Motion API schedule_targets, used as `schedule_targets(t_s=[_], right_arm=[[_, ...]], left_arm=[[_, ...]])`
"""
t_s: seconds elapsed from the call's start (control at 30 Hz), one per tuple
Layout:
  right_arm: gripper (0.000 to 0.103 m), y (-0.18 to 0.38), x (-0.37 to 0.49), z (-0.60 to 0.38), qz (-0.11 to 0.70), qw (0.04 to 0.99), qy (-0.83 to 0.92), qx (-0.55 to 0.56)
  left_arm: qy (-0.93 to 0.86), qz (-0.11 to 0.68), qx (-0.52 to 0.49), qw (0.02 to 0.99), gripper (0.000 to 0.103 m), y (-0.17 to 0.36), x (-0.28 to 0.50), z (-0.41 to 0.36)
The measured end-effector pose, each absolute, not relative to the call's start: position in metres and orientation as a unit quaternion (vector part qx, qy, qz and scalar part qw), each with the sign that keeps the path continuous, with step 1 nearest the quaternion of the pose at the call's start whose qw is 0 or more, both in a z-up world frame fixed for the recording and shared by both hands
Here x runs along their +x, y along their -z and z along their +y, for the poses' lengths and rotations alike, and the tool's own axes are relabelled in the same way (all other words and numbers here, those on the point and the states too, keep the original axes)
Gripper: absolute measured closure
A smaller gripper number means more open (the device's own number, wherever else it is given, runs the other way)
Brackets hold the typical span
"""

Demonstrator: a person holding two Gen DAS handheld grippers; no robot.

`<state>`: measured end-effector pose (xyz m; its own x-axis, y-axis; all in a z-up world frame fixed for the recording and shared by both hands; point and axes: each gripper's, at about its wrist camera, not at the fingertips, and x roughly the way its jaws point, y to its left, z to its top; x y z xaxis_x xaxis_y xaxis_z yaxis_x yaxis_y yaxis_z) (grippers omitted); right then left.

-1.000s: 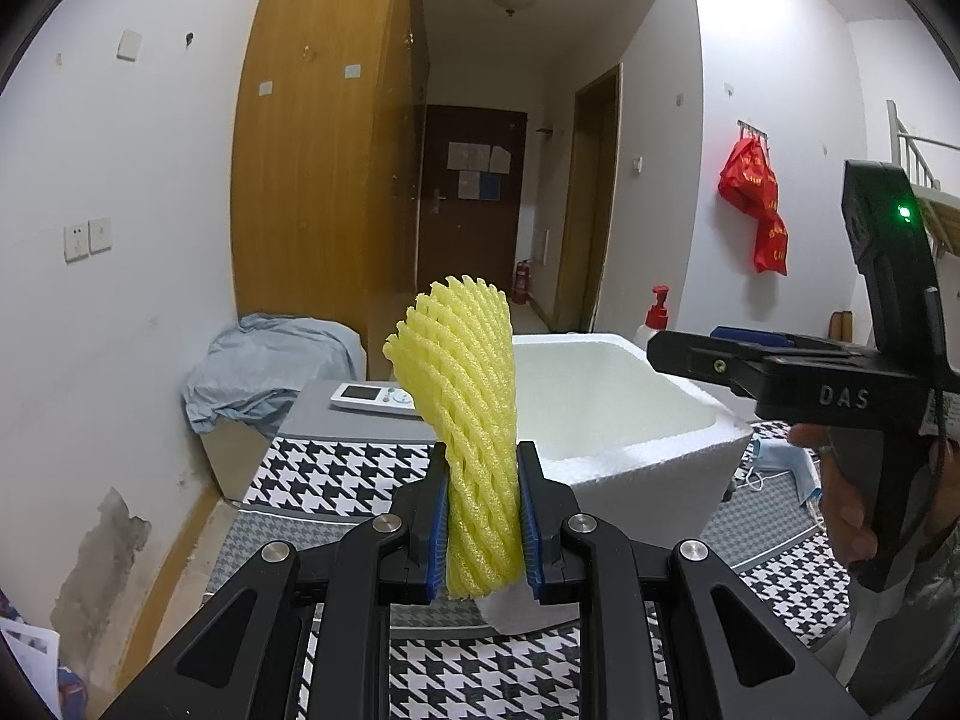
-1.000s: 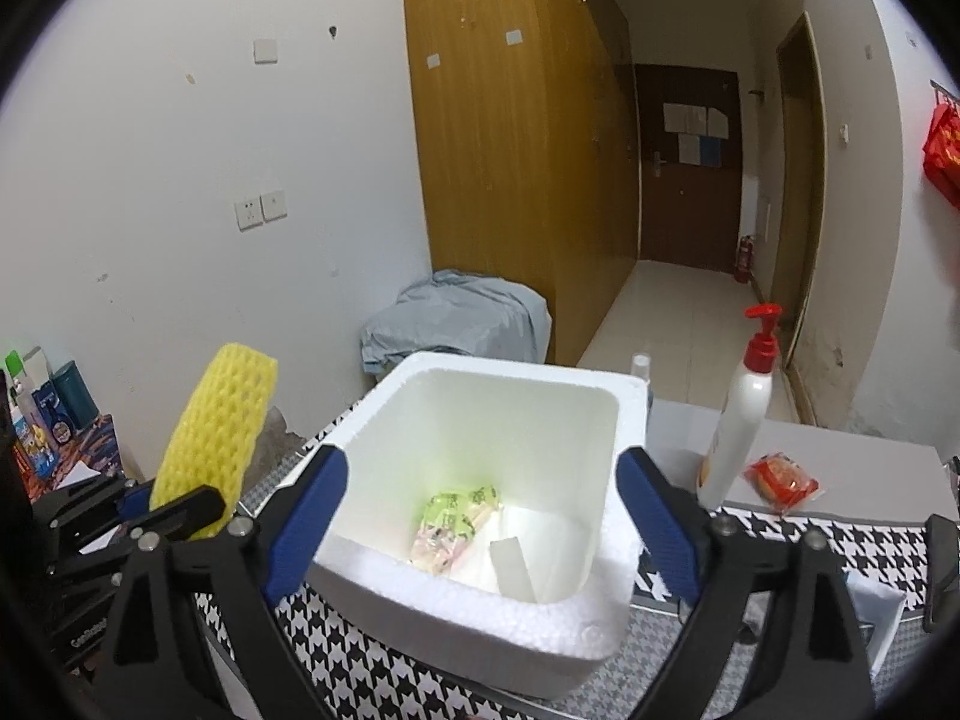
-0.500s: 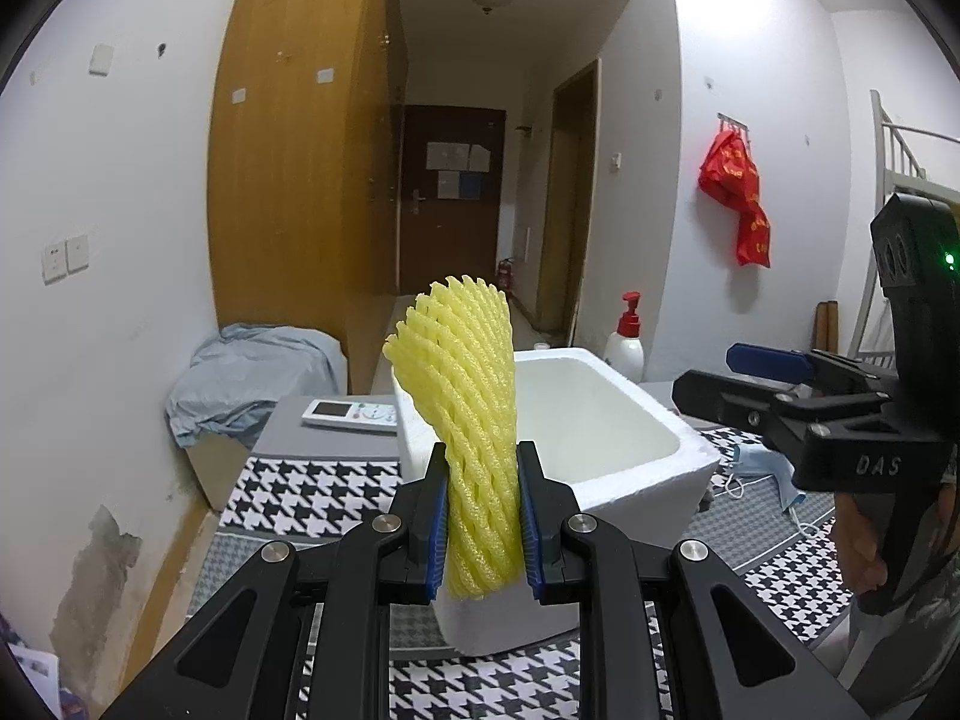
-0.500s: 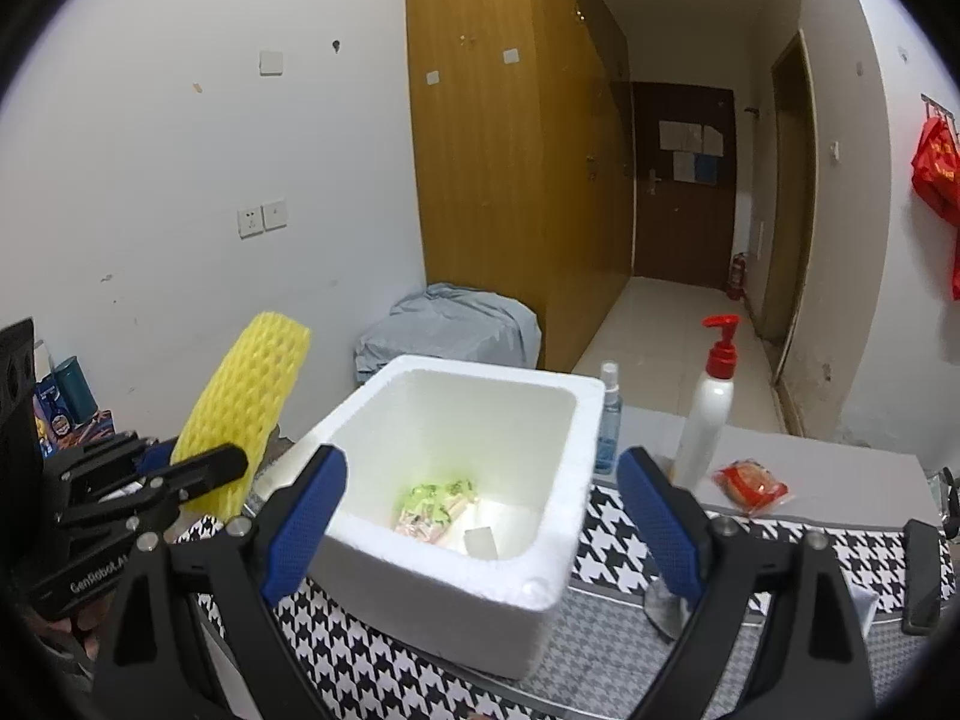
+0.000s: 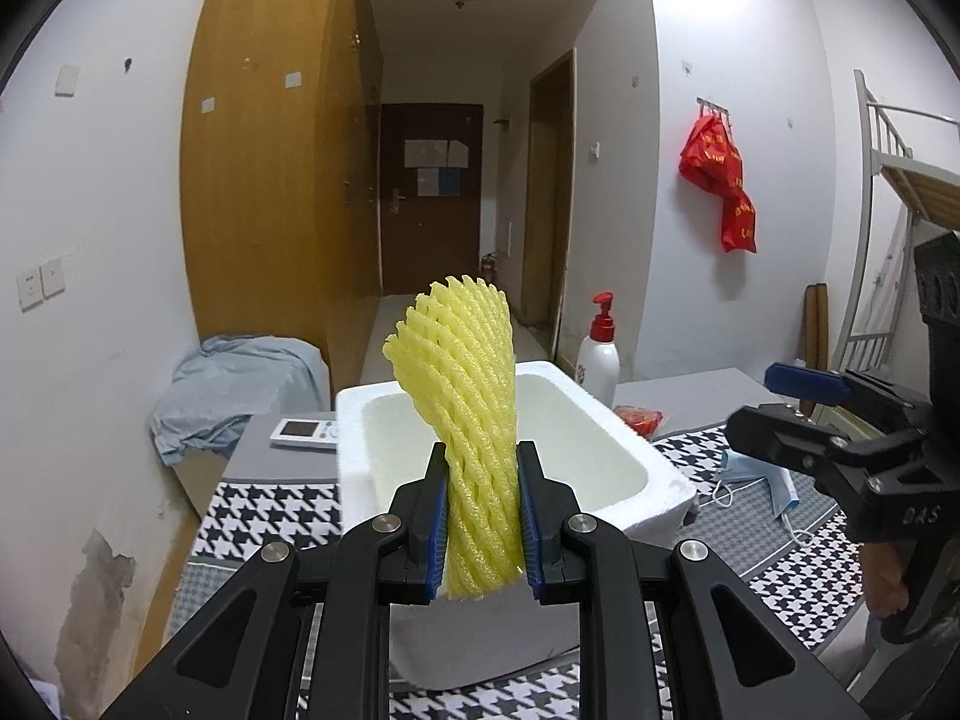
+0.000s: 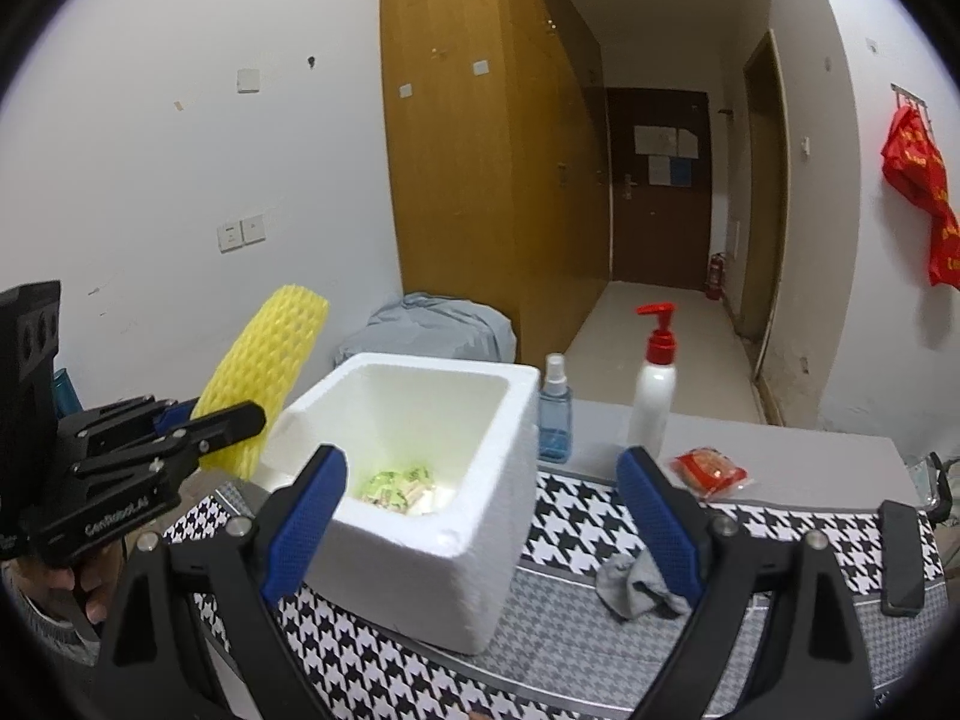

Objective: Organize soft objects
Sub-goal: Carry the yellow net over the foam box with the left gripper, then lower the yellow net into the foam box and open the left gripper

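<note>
Left wrist: left tongs (image 5: 483, 525) clamp yellow foam net (image 5: 474, 420) | right tongs (image 6: 480, 519) gape, empty.

Quick count of what I've got here: one yellow foam net sleeve (image 5: 474, 438), one white foam box (image 6: 414, 480), two bottles, meaning one white pump bottle (image 6: 654, 396) and one blue spray bottle (image 6: 555, 414). One red snack packet (image 6: 708, 471), one grey sock (image 6: 636, 588), one blue face mask (image 5: 762, 480), one remote (image 5: 303, 433), one phone (image 6: 900, 558). And two grippers, mine.
</note>
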<state>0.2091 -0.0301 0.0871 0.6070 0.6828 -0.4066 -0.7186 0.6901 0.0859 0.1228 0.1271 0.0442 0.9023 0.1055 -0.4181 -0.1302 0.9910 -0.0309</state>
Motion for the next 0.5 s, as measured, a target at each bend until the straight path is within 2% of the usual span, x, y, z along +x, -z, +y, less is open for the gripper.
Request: schedule_targets(t_s=[0.5], right_arm=[[0.009,-0.073,0.214,-0.065,0.216,0.900,-0.377,-0.033]], left_arm=[[-0.048,0.230,-0.018,0.972,0.082,-0.048,0.155,0.112]])
